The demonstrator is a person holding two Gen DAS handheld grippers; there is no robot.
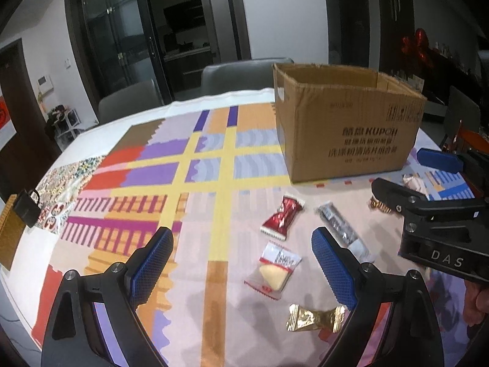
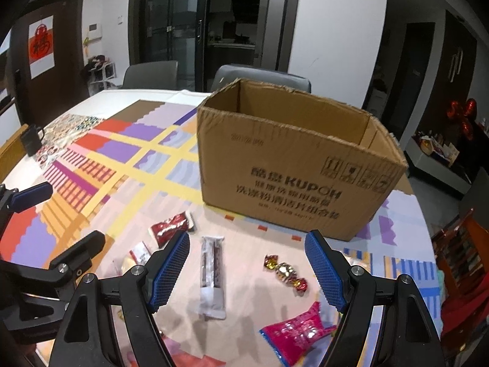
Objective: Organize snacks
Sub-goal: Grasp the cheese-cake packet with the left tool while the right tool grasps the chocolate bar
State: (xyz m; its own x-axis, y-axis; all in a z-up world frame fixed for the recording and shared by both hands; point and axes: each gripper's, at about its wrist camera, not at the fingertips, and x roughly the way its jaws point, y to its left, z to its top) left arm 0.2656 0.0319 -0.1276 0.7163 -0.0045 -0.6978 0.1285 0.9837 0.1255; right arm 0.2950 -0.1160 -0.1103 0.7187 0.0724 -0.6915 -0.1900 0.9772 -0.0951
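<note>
On the patterned tablecloth (image 1: 183, 159), wrapped snacks (image 2: 211, 275) lie scattered before the open cardboard box (image 2: 293, 177), ready for sorting. I hold my left gripper (image 1: 241, 263) and right gripper (image 2: 247, 269) wide, both empty, above them.

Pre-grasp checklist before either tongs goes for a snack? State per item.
1. Left tongs open, nothing held: ok.
2. Right tongs open, nothing held: ok.
3. Cardboard box upright, top open: ok.
4. Box floor clear: cannot tell, hidden by the near wall.
5. Snacks lie apart on the tablecloth: red candy, wafer packet, gold candy, grey stick pack: ok.
6. Pink bag partly behind right finger: not ok.
</note>
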